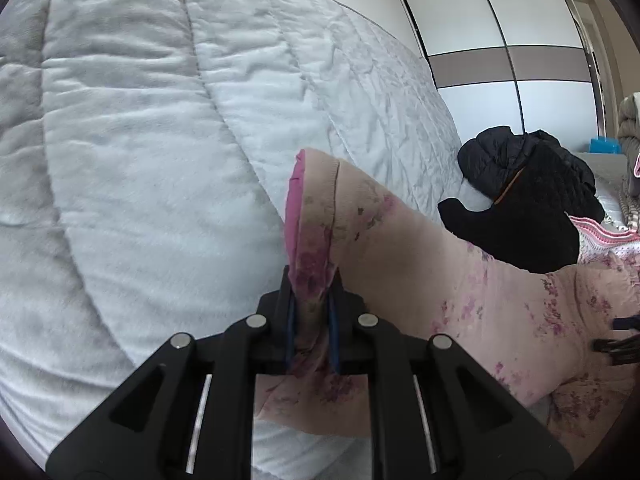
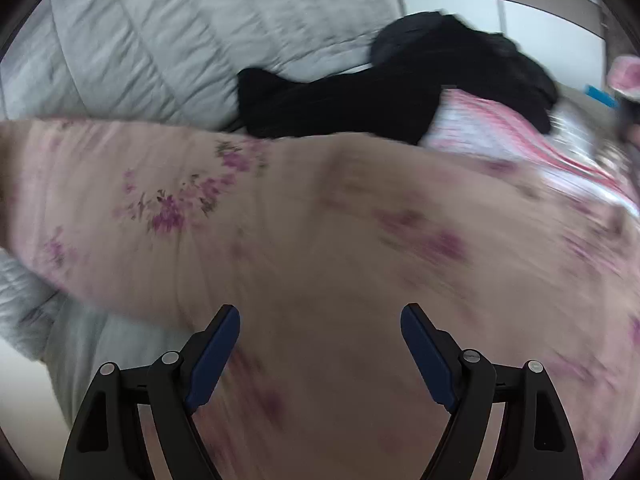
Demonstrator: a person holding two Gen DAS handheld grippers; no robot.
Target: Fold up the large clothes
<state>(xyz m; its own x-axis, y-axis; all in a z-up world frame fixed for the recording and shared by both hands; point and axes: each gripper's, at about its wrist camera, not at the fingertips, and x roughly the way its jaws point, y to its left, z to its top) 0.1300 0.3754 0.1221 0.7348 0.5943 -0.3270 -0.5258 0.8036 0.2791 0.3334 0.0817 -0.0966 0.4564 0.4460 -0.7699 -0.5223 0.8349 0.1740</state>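
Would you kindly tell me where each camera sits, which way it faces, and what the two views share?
Left wrist: behind the left claw, facing the white quilt and wardrobe; its fingers clamp the floral garment.
Right wrist: behind the open right claw, looking down over that garment, blurred.
Shared: the garment, quilt and black clothing.

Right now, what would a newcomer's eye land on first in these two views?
First, the left hand-held gripper shut on a bunched edge of the pink floral garment, raised over the white quilt. Next, the right hand-held gripper open above that same blurred floral cloth. Beyond it lies a heap of black clothes.
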